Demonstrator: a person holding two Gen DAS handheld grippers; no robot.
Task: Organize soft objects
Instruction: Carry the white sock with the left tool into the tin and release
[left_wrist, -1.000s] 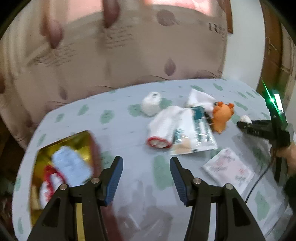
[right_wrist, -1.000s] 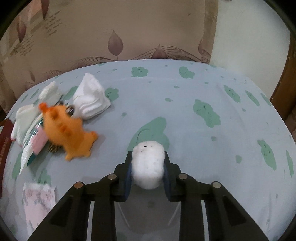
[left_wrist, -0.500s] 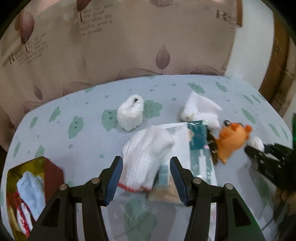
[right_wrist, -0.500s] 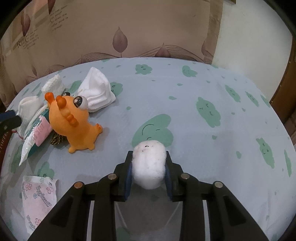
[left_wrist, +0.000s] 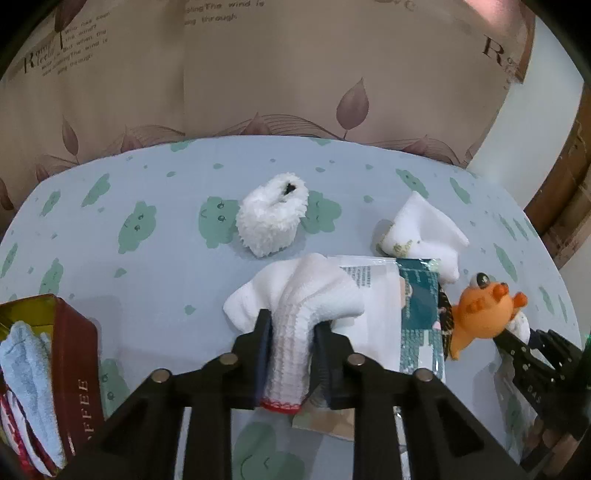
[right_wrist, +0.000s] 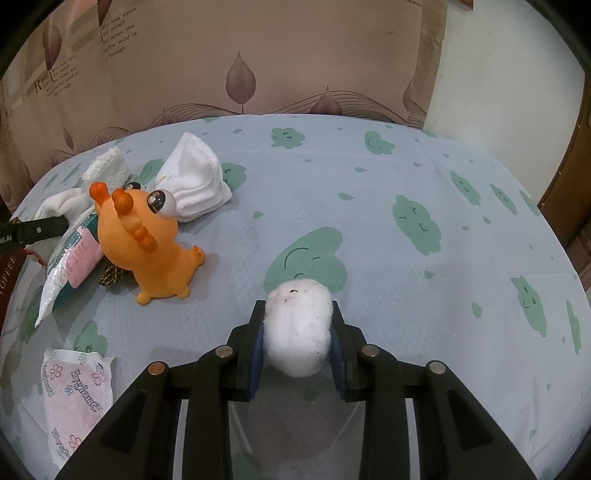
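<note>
We see the left hand-held gripper (left_wrist: 290, 334), jaws just closed, clenched on the white glove (left_wrist: 295, 295) mid-surface (left_wrist: 166, 229); its long axis runs toward us, red cuff nearest. The right hand-held gripper (right_wrist: 297, 328) grasps a white fluffy ball (right_wrist: 297, 328), seemingly resting on the surface.

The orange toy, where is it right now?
The orange toy lies on the tablecloth, left in the right wrist view, between the folded white cloth and the plastic packet.

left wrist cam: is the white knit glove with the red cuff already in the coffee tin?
No, the white knit glove with the red cuff is pinched in the left gripper over the table, with the coffee tin off to its left.
</note>
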